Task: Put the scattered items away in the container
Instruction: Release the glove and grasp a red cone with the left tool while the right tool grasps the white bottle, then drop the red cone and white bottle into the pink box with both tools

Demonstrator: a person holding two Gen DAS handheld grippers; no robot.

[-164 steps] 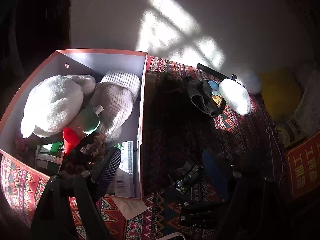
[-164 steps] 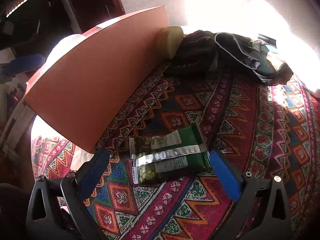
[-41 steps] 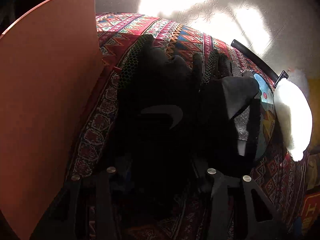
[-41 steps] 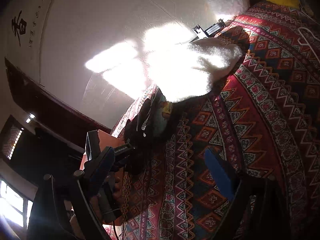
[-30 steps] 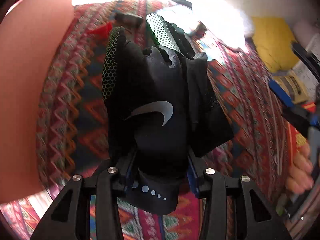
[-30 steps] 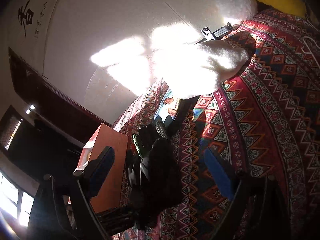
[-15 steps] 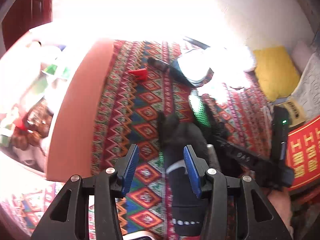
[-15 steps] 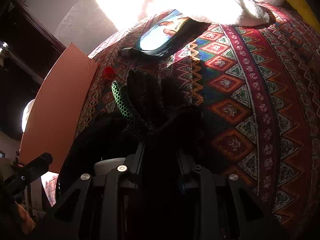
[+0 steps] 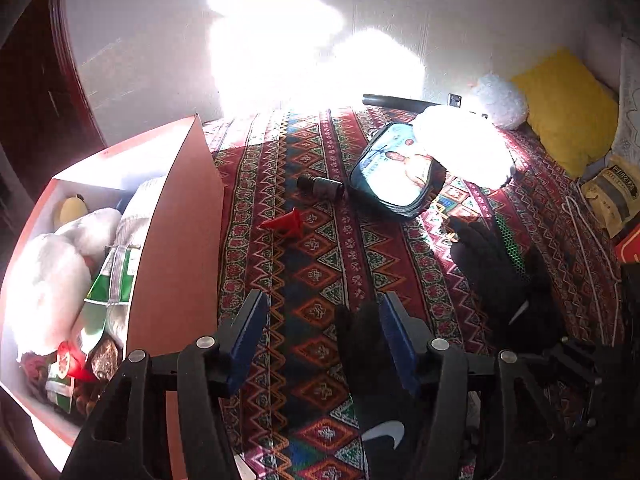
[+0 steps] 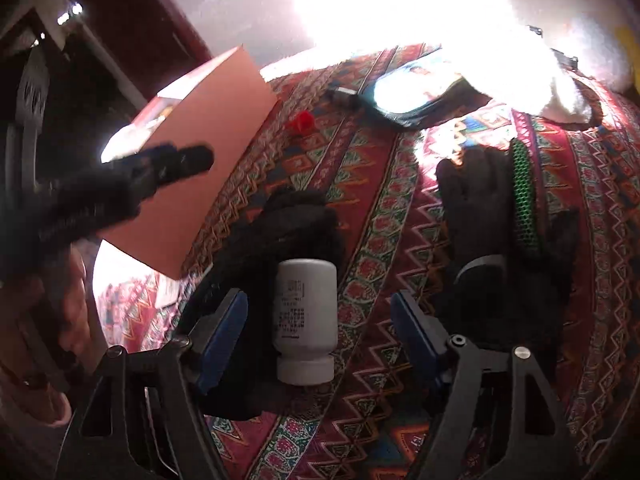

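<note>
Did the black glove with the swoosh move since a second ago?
Yes. The black glove was lifted up between the left gripper; now it lies on the patterned cloth, right of the box.

Home: patterned bedspread (image 9: 312, 248), yellow pillow (image 9: 568, 108)

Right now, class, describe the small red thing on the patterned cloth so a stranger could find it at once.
Start at the orange box on the left of the patterned cloth. Just right of its far end lies the small red cone, a little nearer than the dark bottle and the picture pouch. It is the only plain bright red piece on the open cloth.
</note>
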